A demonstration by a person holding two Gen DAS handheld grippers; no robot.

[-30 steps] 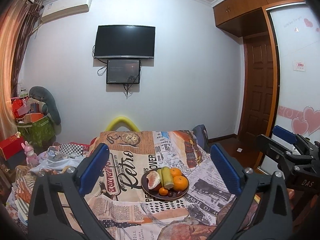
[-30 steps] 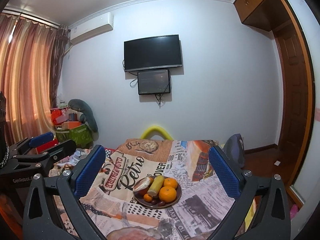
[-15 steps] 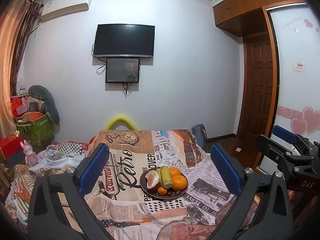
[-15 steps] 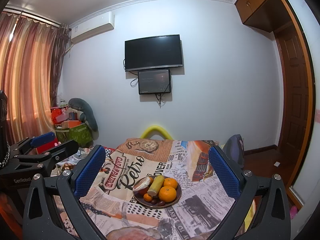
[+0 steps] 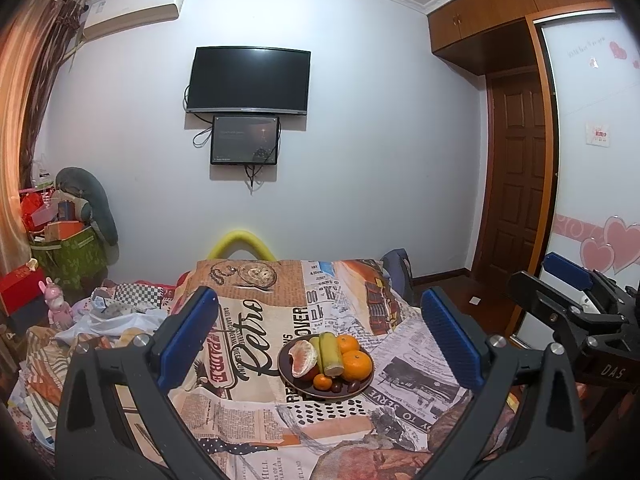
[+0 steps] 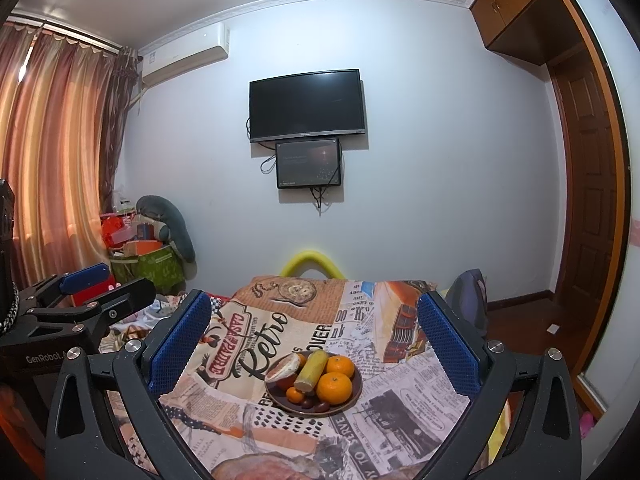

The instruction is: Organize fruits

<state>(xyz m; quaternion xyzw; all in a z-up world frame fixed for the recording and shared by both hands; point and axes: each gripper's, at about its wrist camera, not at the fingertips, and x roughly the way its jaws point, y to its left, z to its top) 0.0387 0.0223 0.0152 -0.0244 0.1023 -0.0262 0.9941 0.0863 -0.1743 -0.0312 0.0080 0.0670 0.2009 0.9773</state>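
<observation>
Blue-padded jaws spread wide on both, nothing between them: left gripper [image 5: 316, 344], right gripper [image 6: 314, 344]. Both hang above the near edge of the cloth-covered counter [image 5: 248, 280]. Over the last second almost nothing changed, only slight view drift; no fruit moved. Dark plate [image 5: 304, 391] sits mid-counter toward the near edge, holding peeled citrus half [image 5: 303, 357], green-yellow stick [image 5: 331, 354], two oranges [image 5: 357, 364], small mandarin [image 5: 322, 381], dark small fruits, maybe grapes [image 5: 337, 387]. Fruit lies gathered on the plate already; this fits either sorted or awaiting rearranging.
</observation>
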